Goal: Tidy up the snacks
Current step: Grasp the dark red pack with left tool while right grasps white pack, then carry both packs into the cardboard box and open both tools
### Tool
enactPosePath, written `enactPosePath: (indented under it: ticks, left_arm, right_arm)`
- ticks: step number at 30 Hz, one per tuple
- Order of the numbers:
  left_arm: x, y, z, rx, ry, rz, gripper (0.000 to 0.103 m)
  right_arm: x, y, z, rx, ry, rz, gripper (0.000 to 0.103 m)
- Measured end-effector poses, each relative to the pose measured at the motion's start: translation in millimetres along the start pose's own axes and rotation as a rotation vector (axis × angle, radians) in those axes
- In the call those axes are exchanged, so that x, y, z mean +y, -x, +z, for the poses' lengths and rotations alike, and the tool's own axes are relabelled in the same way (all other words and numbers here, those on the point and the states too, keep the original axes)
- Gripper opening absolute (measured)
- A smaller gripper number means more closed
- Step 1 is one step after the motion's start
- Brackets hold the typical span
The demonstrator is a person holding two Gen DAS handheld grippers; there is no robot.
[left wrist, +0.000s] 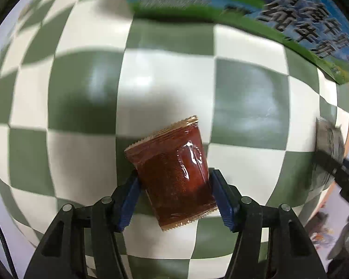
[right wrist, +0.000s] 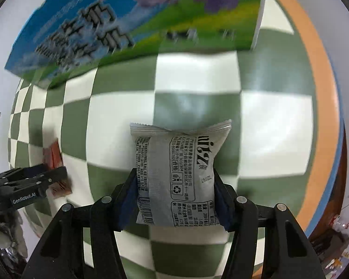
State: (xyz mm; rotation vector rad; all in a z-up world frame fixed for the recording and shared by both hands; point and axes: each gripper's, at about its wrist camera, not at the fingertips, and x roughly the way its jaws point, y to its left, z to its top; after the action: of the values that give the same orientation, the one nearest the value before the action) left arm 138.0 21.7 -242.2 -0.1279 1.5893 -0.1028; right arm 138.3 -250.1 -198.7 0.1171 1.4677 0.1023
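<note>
Closest to me, my left gripper (left wrist: 174, 188) is clamped on a small translucent reddish-brown snack sachet with crimped golden ends (left wrist: 172, 176), its blue pads (left wrist: 129, 202) pressing both long edges while the packet tilts above the green-and-white chequered tablecloth (left wrist: 165, 86). My right gripper (right wrist: 175, 193) likewise pinches a grey-white pillow snack packet (right wrist: 179, 174), printed side up with black Chinese text, a barcode, a recycling mark and large letters I can only partly read as "mi" and "Z". From the right wrist view, the other gripper shows at the left edge, its black body lettered "GenRobot.AI". Beyond both packets, a large blue-and-green cardboard carton (right wrist: 132, 25) stands on the cloth, printed with bold black Chinese characters, blurred, plus purple flowers and meadow. Farther right, the table's orange rim (right wrist: 314, 69) curves away.
</note>
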Motion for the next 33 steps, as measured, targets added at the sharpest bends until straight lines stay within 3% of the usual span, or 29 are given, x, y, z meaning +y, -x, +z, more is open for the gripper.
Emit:
enactPosePath:
  ticks: [3, 6, 8, 13, 17, 23, 29, 33]
  left_arm:
    - [14.3, -6.3, 3.7, 0.015, 0.123, -0.082, 0.061]
    - [21.1, -5.5, 3.7, 0.002, 0.193, -0.104, 0.06]
    - [14.2, -1.7, 1.1, -0.024, 0.161, -0.054, 0.053]
    - [-14.1, 16.2, -14.5, -0.068, 0.038, 0.009, 0.052]
    - [-40.3, 43.7, -20.3, -0.104, -0.036, 0.0, 0.052]
    - [-82.0, 113.8, -17.1, -0.212, -0.114, -0.096, 0.052]
    - [-71.2, 193.0, 35.0, -0.305, -0.143, -0.185, 0.052]
    - [-73.2, 212.5, 90.5, -0.339, -0.142, -0.182, 0.052]
  right_arm:
    - [0.3, -7.9, -1.2, 0.003, -0.018, -0.003, 0.063]
    - [0.9, -13.4, -5.8, 0.01, -0.011, -0.013, 0.065]
    - [8.0, -18.2, -8.6, -0.003, 0.02, -0.035, 0.061]
    - [13.2, -8.1, -18.7, -0.046, 0.035, -0.021, 0.053]
    - [18.3, 7.3, -15.6, -0.069, 0.017, 0.028, 0.052]
    - [30.2, 54.3, -11.3, -0.14, 0.004, 0.119, 0.051]
    - [43.2, 125.6, 26.6, -0.291, 0.022, 0.198, 0.051]
    - [38.0, 162.8, 65.0, -0.376, 0.03, 0.191, 0.051]
